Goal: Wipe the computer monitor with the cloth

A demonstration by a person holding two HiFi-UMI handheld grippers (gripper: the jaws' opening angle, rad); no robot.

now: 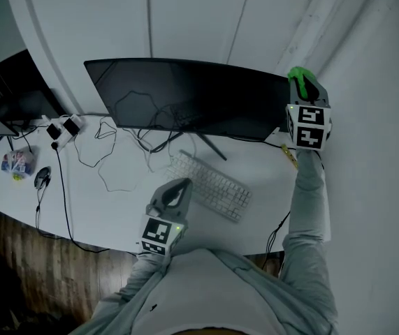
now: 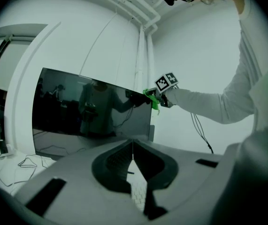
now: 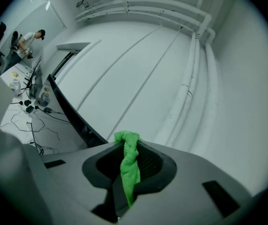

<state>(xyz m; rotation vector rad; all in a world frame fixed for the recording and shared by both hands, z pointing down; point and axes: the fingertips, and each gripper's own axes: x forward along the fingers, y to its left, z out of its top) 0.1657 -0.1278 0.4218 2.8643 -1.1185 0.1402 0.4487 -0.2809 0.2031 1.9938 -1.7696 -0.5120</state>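
Two grippers show, and only the right gripper [image 1: 301, 84] carries anything. Its jaws are clamped on the green cloth [image 3: 130, 165], which runs as a narrow twisted strip down the gap, with a small tuft bunched beyond the tips. That puts the cloth at the far right top corner of the monitor [image 1: 185, 96], high above the desk [image 1: 115, 204]. The left gripper [image 2: 133, 144] has its jaws pressed together on nothing and hangs low at the near side, just short of the keyboard [image 1: 209, 185]. The cloth looks soft, light and limp, so it should fold or slip rather than push back. A grip further back, leaving more fabric ahead of the tips, would likely give a broader pad and keep the hard jaws off the glass. The monitor is a wide, thin panel on a slim stand leg [image 1: 213, 147]. I judge it fragile and apt to rock under pressure, so it wants light strokes and perhaps a steadying touch at its bezel. Whether the tuft actually meets the screen cannot be settled from any view. The right gripper view catches only the panel's thin dark edge. The screen face shows in the left gripper view alone, where it is black and full of reflections, so dust or smears cannot be made out. Most of the stand is hidden behind the panel.
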